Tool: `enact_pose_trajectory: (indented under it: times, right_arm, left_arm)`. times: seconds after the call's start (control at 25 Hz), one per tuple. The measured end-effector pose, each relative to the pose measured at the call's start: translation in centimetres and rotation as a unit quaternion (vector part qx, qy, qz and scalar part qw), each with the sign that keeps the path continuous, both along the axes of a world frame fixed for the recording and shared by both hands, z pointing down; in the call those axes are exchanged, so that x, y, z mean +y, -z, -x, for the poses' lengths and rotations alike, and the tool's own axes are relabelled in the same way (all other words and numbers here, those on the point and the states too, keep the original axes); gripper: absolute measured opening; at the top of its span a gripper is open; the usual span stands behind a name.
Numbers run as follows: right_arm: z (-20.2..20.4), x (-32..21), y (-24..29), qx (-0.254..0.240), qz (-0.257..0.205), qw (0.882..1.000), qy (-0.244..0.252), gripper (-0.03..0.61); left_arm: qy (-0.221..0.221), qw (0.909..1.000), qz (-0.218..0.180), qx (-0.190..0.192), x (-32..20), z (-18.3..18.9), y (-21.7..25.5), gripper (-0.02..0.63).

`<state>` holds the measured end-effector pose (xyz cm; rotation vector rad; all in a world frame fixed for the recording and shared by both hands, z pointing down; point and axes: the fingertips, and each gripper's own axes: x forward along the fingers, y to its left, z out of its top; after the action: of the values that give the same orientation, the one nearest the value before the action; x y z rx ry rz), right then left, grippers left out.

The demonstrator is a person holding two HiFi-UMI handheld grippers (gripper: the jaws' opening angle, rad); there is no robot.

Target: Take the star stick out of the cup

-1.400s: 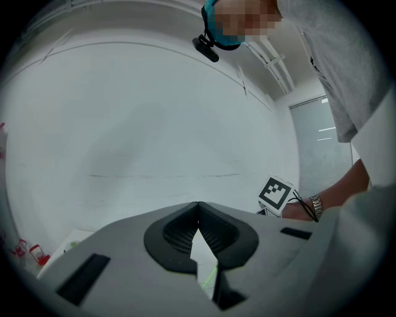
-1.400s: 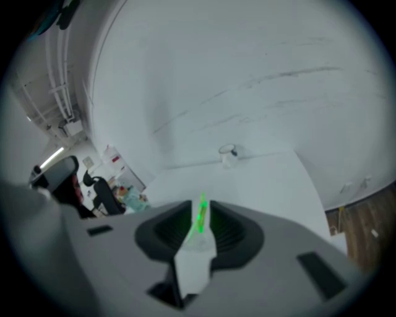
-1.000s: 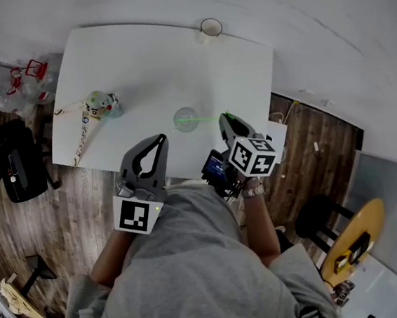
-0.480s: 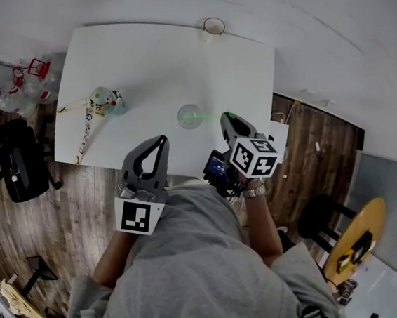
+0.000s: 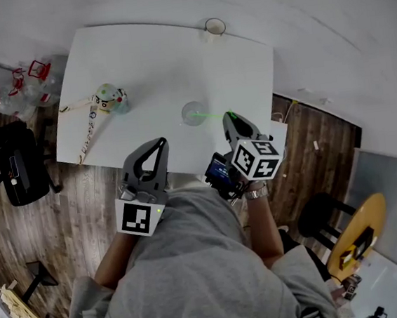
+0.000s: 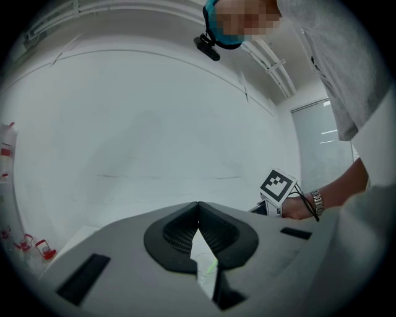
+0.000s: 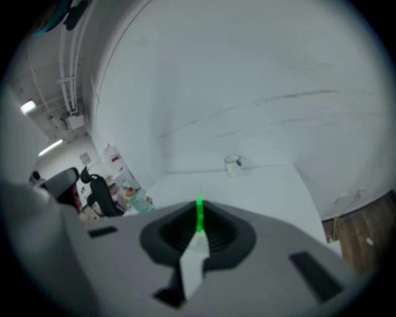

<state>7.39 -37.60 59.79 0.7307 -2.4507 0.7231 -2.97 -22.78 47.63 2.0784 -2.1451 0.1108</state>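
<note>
Gripping the stick (image 5: 213,114) at its near end, the right gripper (image 5: 230,115) hangs over the table's (image 5: 160,60) near-right part, just right of the cup (image 5: 194,113). In the right gripper view its jaws are clenched on the thin green rod, which pokes up past their tips. Seen from the head, the stick lies almost level, running left from the jaws to the cup's rim (whether its far tip is inside the cup cannot be made out). No star shows on it at this size. The cup is clear, upright, and stands near the middle of the white table.

The left gripper (image 5: 161,140) hovers at the table's near edge, left of the cup and apart from it. In the left gripper view its jaws meet at the tips with nothing between them.

Each gripper carries a cube (image 5: 256,158) with black-and-white square markers; these are patterns, not letters. A watch (image 5: 253,193) sits on the right wrist.

A second cup (image 5: 214,27) stands at the far edge. A round spotted toy (image 5: 110,98) lies near the left edge, with thin sticks beside it. Bottles with red labels (image 5: 24,78) sit off the table's left corner, their print too small to read. A black chair (image 5: 16,170) stands on the wood floor.
</note>
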Motion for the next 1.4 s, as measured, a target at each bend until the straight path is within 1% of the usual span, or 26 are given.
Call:
enact_pose_trajectory:
  times: [0.16,0.36,0.64,0.84,1.08,1.4]
  right_arm:
    - [0.2,1.2,1.0,0.001,-0.015,1.0,-0.005,0.046]
    - [0.7,2.8,2.2,-0.002,-0.027,0.999,-0.02,0.046]
    - [0.9,4.8,4.7,-0.005,-0.052,0.998,-0.043,0.046]
    - [1.1,6.0,7.0,-0.013,-0.075,0.995,-0.063,0.046]
    - [1.1,8.2,9.6,-0.019,-0.104,0.991,-0.083,0.045]
    - [0.4,11.4,12.8,-0.031,-0.139,0.984,-0.109,0.046]
  left_arm:
    - [-0.001,0.9999,-0.009,0.008,1.4,0.6,0.4,0.031]
    - [-0.017,0.9997,-0.016,0.005,3.0,1.6,0.9,0.032]
    - [-0.036,0.999,-0.025,0.011,5.1,2.5,1.7,0.032]
    - [-0.056,0.998,-0.03,0.006,6.6,3.1,2.1,0.032]
    - [-0.071,0.9965,-0.04,0.016,8.2,4.2,2.6,0.032]
    - [-0.108,0.9925,-0.057,0.004,9.6,4.7,3.6,0.032]
